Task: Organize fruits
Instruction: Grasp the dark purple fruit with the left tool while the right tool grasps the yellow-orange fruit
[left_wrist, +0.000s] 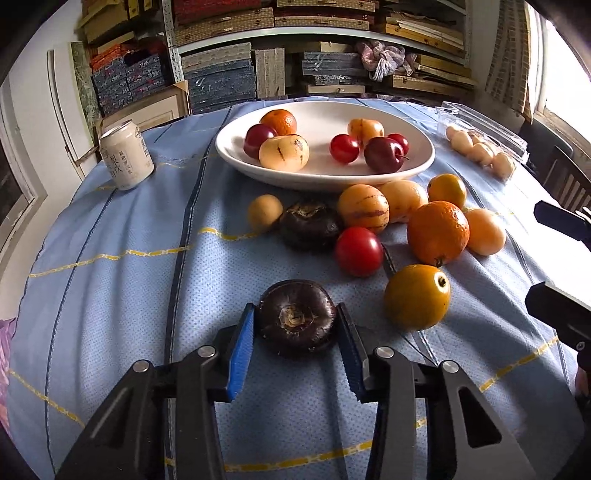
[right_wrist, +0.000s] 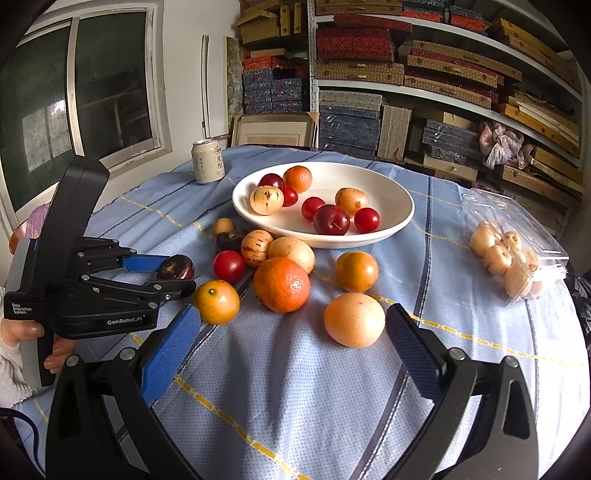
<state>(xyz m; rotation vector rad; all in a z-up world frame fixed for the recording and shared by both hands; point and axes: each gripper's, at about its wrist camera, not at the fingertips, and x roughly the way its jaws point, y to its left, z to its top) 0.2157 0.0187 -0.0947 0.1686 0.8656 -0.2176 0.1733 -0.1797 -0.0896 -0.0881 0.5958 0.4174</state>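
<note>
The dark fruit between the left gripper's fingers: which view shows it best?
The left wrist view: the dark fruit sits close and centred, between the left gripper's blue pads, which touch its sides. The right wrist view shows it small and half hidden behind that gripper.

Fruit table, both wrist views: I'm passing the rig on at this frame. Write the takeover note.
Left gripper: pads against a dark brown fruit resting on the blue cloth.
Right gripper: open, empty, a pale orange fruit lying ahead between its fingers.
Done: several fruits sit in the white bowl.
Left: roughly ten loose fruits in front of the bowl, including the big orange.
</note>
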